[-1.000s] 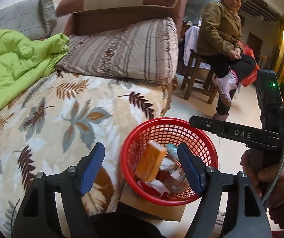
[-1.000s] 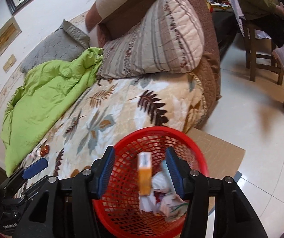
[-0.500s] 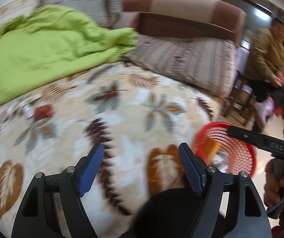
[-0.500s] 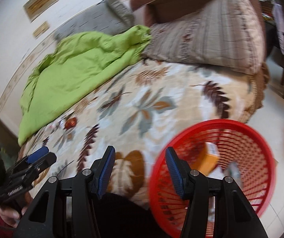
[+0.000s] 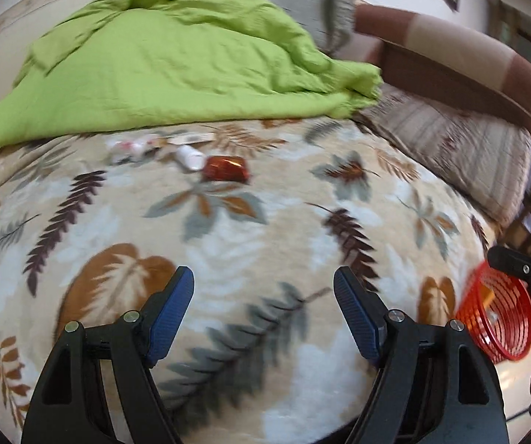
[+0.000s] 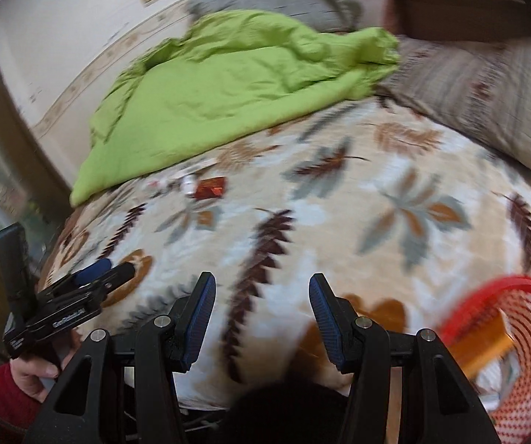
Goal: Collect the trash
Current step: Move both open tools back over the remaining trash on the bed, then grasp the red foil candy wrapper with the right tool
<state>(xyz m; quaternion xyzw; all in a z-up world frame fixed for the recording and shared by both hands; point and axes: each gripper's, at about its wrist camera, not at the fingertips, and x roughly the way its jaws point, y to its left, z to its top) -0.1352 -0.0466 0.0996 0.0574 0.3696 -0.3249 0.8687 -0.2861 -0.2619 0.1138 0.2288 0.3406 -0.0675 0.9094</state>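
A bed covered by a leaf-print blanket (image 5: 228, 244) filled the left wrist view, with a green quilt (image 5: 176, 63) bunched at its far side. The left gripper (image 5: 263, 314) hovered above the blanket, jaws wide apart and holding nothing. A red wrapper (image 5: 225, 168) lay on the blanket near the quilt's edge, a white bottle (image 5: 190, 157) just beside it, both blurred. A red basket (image 5: 497, 322) sat off the blanket's right edge. In the right wrist view, the right gripper (image 6: 261, 310) also hung over the blanket (image 6: 339, 222), jaws spread and empty; the wrapper (image 6: 210, 187) lay near the quilt (image 6: 228, 81), and the basket (image 6: 517, 351) at the blanket's lower right held an orange box (image 6: 487, 347).
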